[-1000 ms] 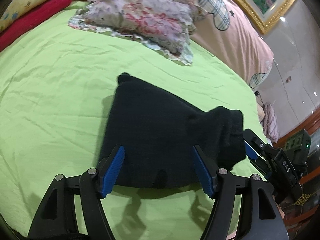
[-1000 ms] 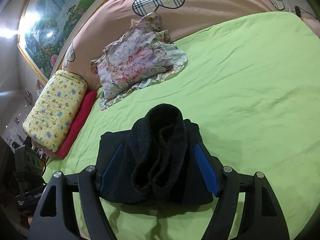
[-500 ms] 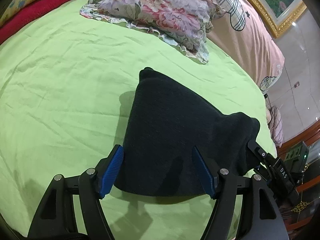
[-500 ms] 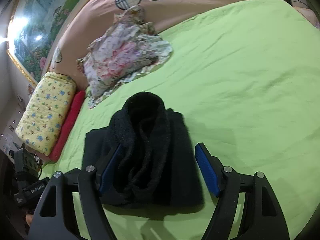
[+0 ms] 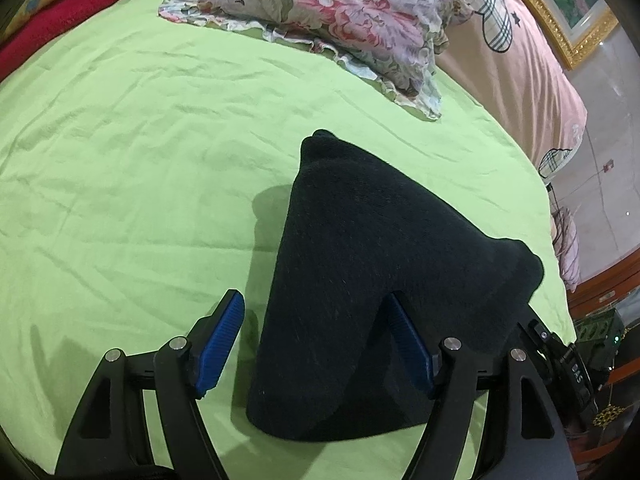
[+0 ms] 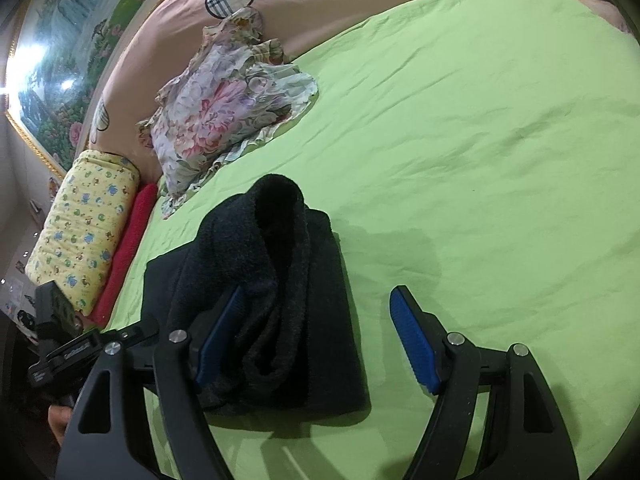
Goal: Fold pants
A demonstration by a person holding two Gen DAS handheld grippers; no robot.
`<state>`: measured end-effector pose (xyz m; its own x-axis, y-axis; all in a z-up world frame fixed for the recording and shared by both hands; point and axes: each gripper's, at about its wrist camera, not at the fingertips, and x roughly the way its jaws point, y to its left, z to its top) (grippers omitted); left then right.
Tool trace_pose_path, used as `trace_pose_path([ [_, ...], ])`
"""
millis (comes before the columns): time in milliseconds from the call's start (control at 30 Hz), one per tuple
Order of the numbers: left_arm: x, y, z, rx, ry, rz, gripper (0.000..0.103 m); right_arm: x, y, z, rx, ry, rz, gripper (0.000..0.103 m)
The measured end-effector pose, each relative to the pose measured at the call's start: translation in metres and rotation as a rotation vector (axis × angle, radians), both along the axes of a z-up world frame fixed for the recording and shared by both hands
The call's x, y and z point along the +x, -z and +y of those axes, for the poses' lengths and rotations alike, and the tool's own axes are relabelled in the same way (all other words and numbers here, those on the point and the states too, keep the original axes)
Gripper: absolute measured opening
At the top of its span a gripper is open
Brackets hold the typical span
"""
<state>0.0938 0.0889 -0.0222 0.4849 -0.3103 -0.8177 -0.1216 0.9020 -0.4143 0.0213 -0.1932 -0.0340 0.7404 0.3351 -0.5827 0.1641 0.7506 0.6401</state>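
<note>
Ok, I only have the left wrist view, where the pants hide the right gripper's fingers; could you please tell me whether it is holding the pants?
Observer: No. The right gripper is open: one finger lies against the fleecy folds of the pants, and the other finger is apart from them, over the bare green sheet.
Operator: Thank you. Is the side of the pants facing it as smooth as the side I see?
Observer: No. On that side the layers show as loose rolled folds, with a hollow between them at the far end.
</note>
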Motion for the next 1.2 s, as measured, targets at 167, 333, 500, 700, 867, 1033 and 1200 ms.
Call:
trace_pose_path([
  [167, 0.007, 0.014, 0.003, -0.019, -0.013, 0.021, 0.078, -0.003, 0.007, -0.001, 0.055, -0.045, -0.060, 0.067],
  [333, 0.009, 0.015, 0.001, 0.001, -0.012, 0.014, 0.078, -0.001, 0.007, 0.002, 0.079, -0.082, -0.076, 0.062],
  [500, 0.011, 0.016, -0.004, 0.010, -0.008, 0.008, 0.075, 0.002, 0.008, 0.006, 0.098, -0.127, -0.081, 0.062],
  [700, 0.009, 0.010, -0.009, -0.020, 0.024, -0.010, 0.047, 0.003, 0.009, 0.006, 0.120, -0.138, -0.082, 0.054],
  [867, 0.001, -0.003, -0.012, -0.002, 0.038, -0.047, 0.032, -0.002, 0.000, 0.012, 0.108, -0.139, -0.087, 0.047],
  [1033, -0.010, -0.020, -0.006, -0.020, 0.044, -0.084, 0.030, -0.007, -0.011, 0.015, 0.139, -0.138, -0.104, 0.043],
  [1200, -0.024, -0.042, 0.009, -0.019, 0.016, -0.131, 0.030, -0.009, -0.027, 0.029, 0.143, -0.177, -0.133, 0.042],
])
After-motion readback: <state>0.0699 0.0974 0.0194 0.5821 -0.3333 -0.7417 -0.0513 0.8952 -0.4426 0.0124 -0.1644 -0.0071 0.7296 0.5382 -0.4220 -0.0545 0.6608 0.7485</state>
